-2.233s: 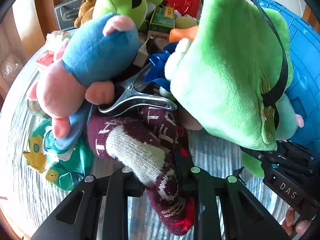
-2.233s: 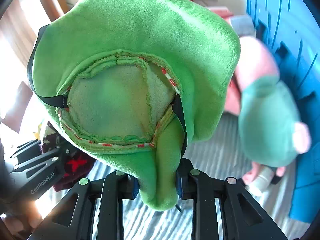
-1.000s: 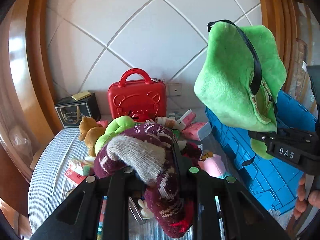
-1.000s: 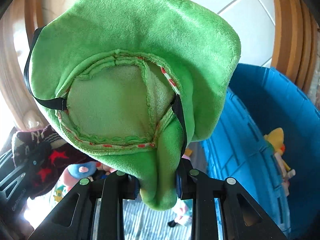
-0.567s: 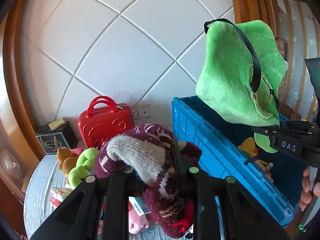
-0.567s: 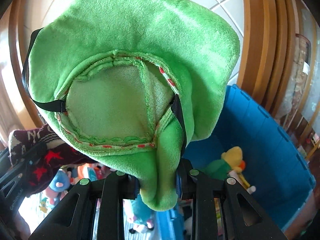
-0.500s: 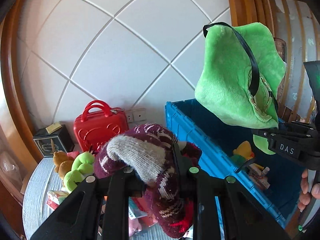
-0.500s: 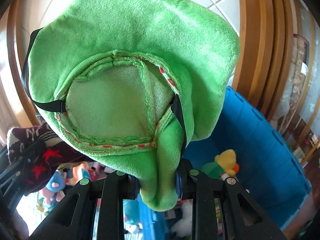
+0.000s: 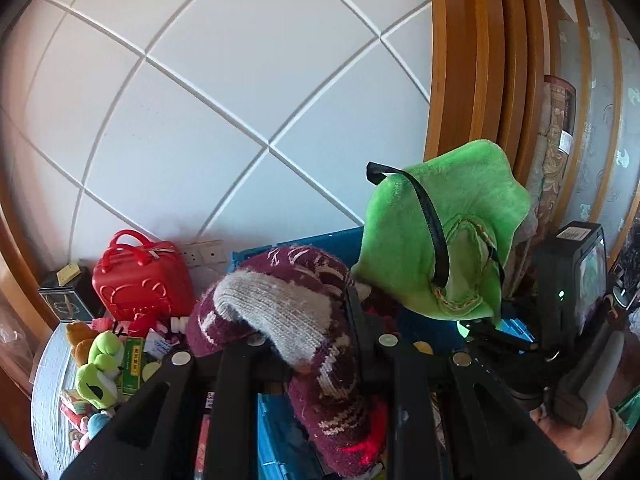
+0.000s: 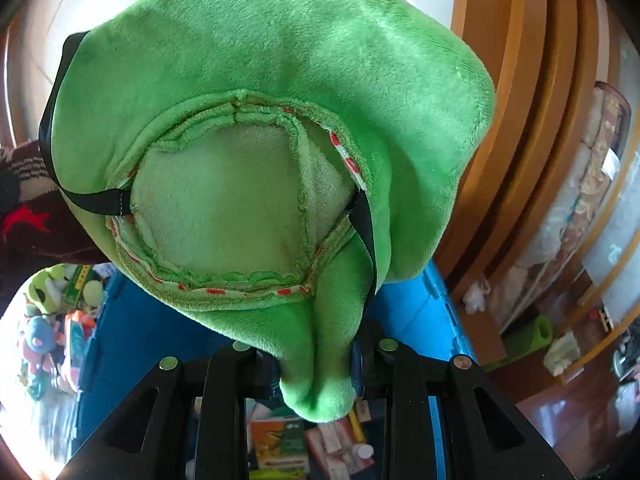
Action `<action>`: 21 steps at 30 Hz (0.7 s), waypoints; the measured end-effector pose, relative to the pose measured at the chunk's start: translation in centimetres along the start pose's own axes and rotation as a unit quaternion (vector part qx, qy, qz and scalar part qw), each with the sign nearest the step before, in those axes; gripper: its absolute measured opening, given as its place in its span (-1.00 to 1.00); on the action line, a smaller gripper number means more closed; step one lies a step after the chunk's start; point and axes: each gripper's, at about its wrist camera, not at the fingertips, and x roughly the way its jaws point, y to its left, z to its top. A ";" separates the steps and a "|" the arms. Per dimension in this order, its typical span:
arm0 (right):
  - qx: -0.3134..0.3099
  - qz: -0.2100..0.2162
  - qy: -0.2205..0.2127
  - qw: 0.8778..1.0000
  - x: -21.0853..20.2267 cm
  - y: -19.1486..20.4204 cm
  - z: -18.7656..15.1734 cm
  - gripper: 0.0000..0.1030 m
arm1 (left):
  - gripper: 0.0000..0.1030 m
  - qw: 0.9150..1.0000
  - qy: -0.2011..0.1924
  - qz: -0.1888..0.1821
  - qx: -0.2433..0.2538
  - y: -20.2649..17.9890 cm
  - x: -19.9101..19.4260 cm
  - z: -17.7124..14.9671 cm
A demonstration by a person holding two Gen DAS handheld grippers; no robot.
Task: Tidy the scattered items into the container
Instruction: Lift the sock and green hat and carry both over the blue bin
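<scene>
My left gripper (image 9: 316, 364) is shut on a maroon and grey knitted sock (image 9: 280, 312), which hangs between its fingers above the blue crate (image 9: 280, 440). My right gripper (image 10: 316, 364) is shut on a green plush hat (image 10: 272, 128) with a black strap, held over the inside of the blue crate (image 10: 416, 312). In the left wrist view the green plush hat (image 9: 444, 232) hangs to the right, with the right gripper (image 9: 492, 336) and a hand under it. The maroon sock (image 10: 28, 216) shows at the left edge of the right wrist view.
A red toy suitcase (image 9: 140, 276), a dark box (image 9: 68, 296) and several plush toys (image 9: 100, 364) lie on the round table (image 9: 52, 412) at the left. Boxes and packets (image 10: 304, 444) lie in the crate. Wooden door frames (image 9: 472, 80) rise at the right.
Both grippers have swung right and up, away from the table and over the blue crate, still holding the sock and the hat. The table's toys have slid to the lower left.
</scene>
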 end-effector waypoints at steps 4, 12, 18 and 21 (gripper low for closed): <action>-0.001 0.005 0.044 0.999 2.6 -2.3 1.9 -0.50 | -0.60 0.998 0.062 0.022 0.010 -2.0 6.0 0.2; -0.041 -0.009 0.152 0.987 13.3 -2.1 -1.8 -0.51 | -0.60 0.974 0.223 0.042 0.029 -3.5 19.3 -4.9; -0.057 -0.023 0.218 0.974 19.1 -0.4 -5.0 -0.51 | -0.60 0.947 0.311 0.063 0.040 -3.6 25.6 -9.3; -0.072 -0.040 0.241 0.967 20.6 0.1 -6.2 -0.51 | -0.60 0.937 0.342 0.062 0.036 -3.1 27.6 -11.4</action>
